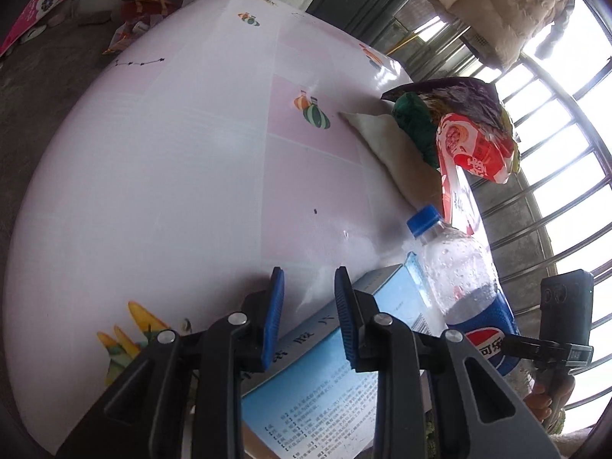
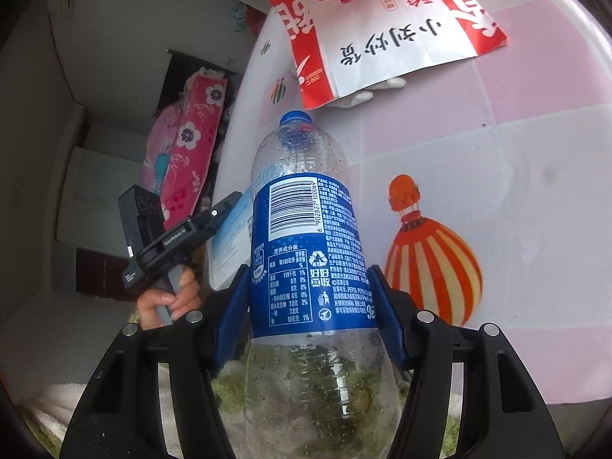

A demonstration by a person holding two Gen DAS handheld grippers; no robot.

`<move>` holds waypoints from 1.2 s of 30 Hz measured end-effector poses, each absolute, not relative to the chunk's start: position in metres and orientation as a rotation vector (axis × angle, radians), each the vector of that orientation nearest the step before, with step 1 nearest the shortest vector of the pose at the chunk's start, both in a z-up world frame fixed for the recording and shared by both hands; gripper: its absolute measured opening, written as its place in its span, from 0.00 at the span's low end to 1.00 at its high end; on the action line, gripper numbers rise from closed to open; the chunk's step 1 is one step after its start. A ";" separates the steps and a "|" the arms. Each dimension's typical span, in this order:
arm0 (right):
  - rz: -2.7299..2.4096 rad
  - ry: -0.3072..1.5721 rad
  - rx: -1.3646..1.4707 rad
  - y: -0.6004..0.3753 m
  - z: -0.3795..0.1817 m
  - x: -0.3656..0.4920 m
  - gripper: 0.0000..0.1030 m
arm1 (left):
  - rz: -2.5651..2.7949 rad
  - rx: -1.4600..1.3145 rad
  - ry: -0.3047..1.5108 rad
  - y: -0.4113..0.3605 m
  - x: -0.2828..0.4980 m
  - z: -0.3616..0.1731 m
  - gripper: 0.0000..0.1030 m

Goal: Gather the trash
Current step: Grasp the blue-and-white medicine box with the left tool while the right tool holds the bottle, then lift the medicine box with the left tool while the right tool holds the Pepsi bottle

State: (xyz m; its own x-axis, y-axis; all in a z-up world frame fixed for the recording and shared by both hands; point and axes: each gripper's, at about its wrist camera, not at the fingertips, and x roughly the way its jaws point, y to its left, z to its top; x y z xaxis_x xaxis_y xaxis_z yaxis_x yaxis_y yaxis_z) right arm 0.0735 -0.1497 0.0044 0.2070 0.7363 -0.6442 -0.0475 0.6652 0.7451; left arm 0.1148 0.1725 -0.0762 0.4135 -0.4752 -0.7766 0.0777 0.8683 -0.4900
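Note:
A clear Pepsi bottle [image 2: 302, 229] with a blue label and blue cap is tilted up off the table, and my right gripper [image 2: 308, 271] is shut on its label. The left wrist view shows the same bottle [image 1: 459, 267] at the right. My left gripper [image 1: 308, 279] is shut on a light blue printed box [image 1: 317, 390], held beside the bottle; this box [image 2: 229, 237] also shows at the table's edge. A red and white snack bag [image 2: 382, 30] lies beyond the bottle, piled with a purple bag [image 1: 459, 91], a green crumpled wrapper [image 1: 413, 122] and a white cloth [image 1: 386, 141].
The table [image 1: 153, 172] has a glossy pink and white cover printed with balloons. Window bars [image 1: 554, 191] run along its far side. A pink floral quilt [image 2: 183, 145] and shelves stand off the table's edge. A hand [image 2: 168, 302] grips the left tool's handle.

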 end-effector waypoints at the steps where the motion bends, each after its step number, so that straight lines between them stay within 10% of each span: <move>1: 0.612 1.254 0.665 -0.138 0.004 0.081 0.55 | -0.355 -0.425 1.096 0.175 0.110 -0.076 0.25; 9: 0.643 1.222 0.510 -0.080 0.008 0.122 0.55 | -0.331 -0.532 1.034 0.197 0.077 -0.072 0.28; 14: 0.641 1.217 0.481 -0.066 0.009 0.137 0.55 | -0.445 -0.383 0.966 0.188 0.058 -0.048 0.70; 18: 0.628 1.209 0.490 -0.074 0.005 0.129 0.55 | -0.512 -0.221 1.035 0.159 0.041 -0.053 0.80; 27: 0.591 1.192 0.497 -0.081 0.007 0.117 0.55 | -0.377 -0.146 1.025 0.140 0.028 -0.065 0.76; 32: 0.580 1.187 0.484 -0.076 0.009 0.111 0.55 | -0.374 -0.239 0.997 0.159 0.055 -0.058 0.47; 36: 0.569 1.179 0.490 -0.071 0.009 0.107 0.55 | -0.287 -0.250 0.944 0.171 0.092 -0.058 0.45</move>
